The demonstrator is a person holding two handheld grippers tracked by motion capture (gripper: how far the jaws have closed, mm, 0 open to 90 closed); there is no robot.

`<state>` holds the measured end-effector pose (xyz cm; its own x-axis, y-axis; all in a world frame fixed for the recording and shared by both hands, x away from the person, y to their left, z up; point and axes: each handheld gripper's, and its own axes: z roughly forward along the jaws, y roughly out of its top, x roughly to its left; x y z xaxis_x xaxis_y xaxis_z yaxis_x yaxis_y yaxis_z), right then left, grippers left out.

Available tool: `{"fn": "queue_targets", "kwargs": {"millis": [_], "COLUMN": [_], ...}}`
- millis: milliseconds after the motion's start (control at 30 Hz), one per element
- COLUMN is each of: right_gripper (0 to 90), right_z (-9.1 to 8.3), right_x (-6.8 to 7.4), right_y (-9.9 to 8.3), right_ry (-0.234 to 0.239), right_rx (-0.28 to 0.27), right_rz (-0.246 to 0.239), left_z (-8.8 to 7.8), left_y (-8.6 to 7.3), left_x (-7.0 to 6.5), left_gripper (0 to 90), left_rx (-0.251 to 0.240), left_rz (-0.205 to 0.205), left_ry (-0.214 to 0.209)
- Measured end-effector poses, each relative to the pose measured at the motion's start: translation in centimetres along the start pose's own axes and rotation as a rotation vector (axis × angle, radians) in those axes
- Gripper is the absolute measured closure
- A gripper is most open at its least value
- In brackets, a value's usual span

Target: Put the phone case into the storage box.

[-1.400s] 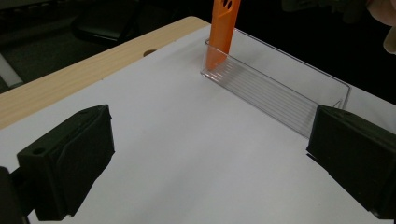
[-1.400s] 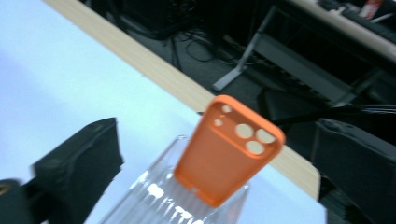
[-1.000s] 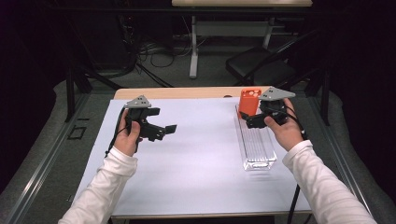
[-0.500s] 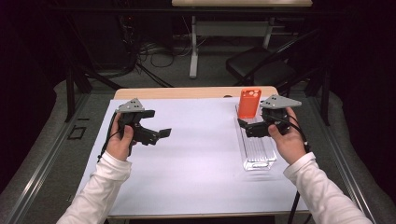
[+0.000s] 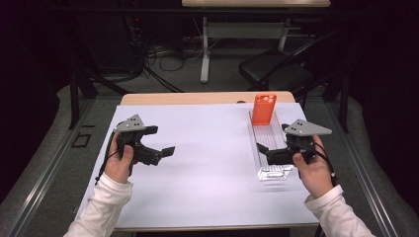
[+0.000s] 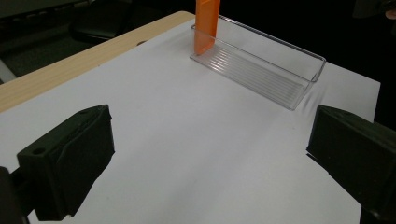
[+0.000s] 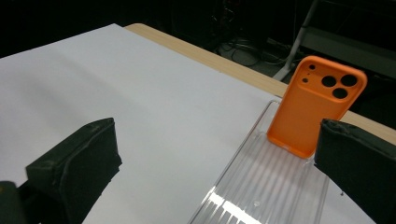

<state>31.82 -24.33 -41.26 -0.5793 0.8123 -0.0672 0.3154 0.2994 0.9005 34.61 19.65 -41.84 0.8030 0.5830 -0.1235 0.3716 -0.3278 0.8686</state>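
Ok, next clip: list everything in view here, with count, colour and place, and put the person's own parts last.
phone case: one, orange, standing upright at the far end of the tray, camera cut-outs at the top.
tray: one, clear plastic with a ribbed floor, long and narrow, on the right of the sheet.
sheet: one, white, covering most of the table.
table: one, light wood, bare strip along the far edge.
chair: one, black, on the floor beyond the table.
left gripper: one, black, open, above the sheet's left side.
right gripper: one, black, open, over the tray's near part.
hands: two, white sleeves, entering from the bottom.
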Motion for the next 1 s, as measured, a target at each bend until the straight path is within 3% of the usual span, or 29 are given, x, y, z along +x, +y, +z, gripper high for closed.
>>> {"fn": "queue_targets", "kwargs": {"millis": [167,400,600,1000], "right_gripper": [0.0,0.0,0.0,0.0], "right_z": [-0.5,-1.0,-1.7,-2.3], "right_x": [0.8,1.5,1.7,2.0], "right_y": [-1.6,-4.1,-5.8,-8.0], "right_ry": [0.015,-0.008,-0.017,-0.066], "right_rx": [0.0,-0.011,-0.021,-0.013], "right_rz": [0.003,0.016,0.049,0.077], "left_z": [-0.3,-0.4,-0.7,-0.6], "left_y": [-1.4,-3.7,-5.6,-8.6], "left_x": [-0.5,-0.6,-0.6,-0.5], "left_gripper": [0.5,0.5,0.5,0.5], "left_rx": [-0.021,-0.026,0.009,0.02], "left_rz": [-0.008,-0.025,-0.017,-0.073], "left_ry": [-0.005,0.0,0.035,0.046]}}
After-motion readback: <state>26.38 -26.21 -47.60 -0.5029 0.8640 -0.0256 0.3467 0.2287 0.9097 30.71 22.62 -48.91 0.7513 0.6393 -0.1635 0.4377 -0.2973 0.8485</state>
